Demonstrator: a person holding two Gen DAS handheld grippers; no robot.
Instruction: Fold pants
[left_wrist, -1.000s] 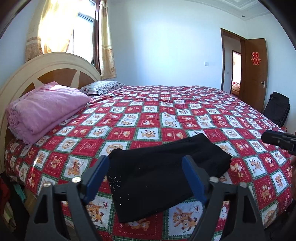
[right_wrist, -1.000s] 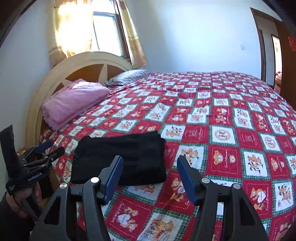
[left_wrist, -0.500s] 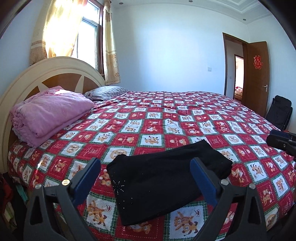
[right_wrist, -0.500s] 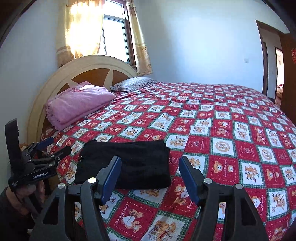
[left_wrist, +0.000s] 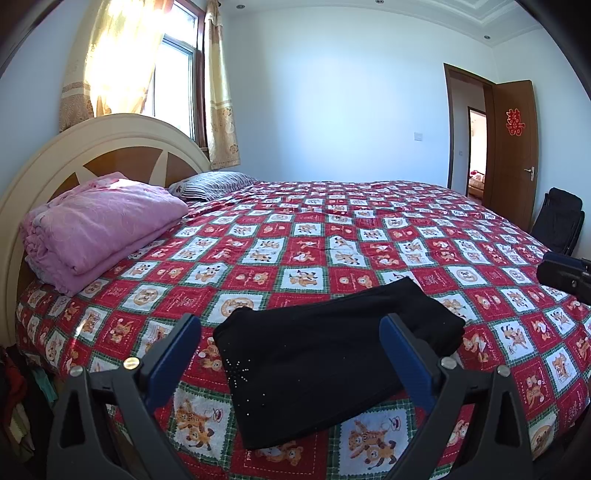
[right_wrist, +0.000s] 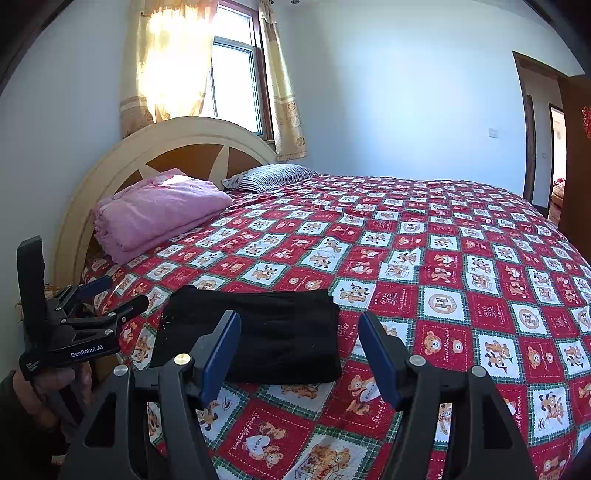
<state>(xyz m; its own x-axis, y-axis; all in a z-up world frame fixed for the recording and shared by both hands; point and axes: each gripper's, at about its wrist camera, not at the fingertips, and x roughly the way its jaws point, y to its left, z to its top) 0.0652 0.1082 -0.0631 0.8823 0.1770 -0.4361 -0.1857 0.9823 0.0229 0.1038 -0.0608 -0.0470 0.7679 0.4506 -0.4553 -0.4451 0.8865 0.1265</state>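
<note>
pants (left_wrist: 332, 365), black and already doubled into a flat oblong packet, lie on the bed (left_wrist: 332, 236) close to its near edge, toward the headboard-side corner. the packet's long axis runs roughly along that near edge, a little skewed, with its thicker end pointing toward the foot of the bed. the left gripper (left_wrist: 291, 363) hangs released just above and in front of the packet, jaws spread wide and holding nothing, the cloth showing between them. the right gripper (right_wrist: 299, 354) is also released and empty, off the packet's foot-side end, only its left finger overlapping the cloth in view. judging by this, the left gripper is the nearer one and the fold looks finished or nearly so; any further fold would bring one short end over the other. no container is in play; a folded pink blanket (left_wrist: 99, 225) and a striped pillow (left_wrist: 214, 184) sit at the headboard (left_wrist: 110, 140), well apart from the pants.
</note>
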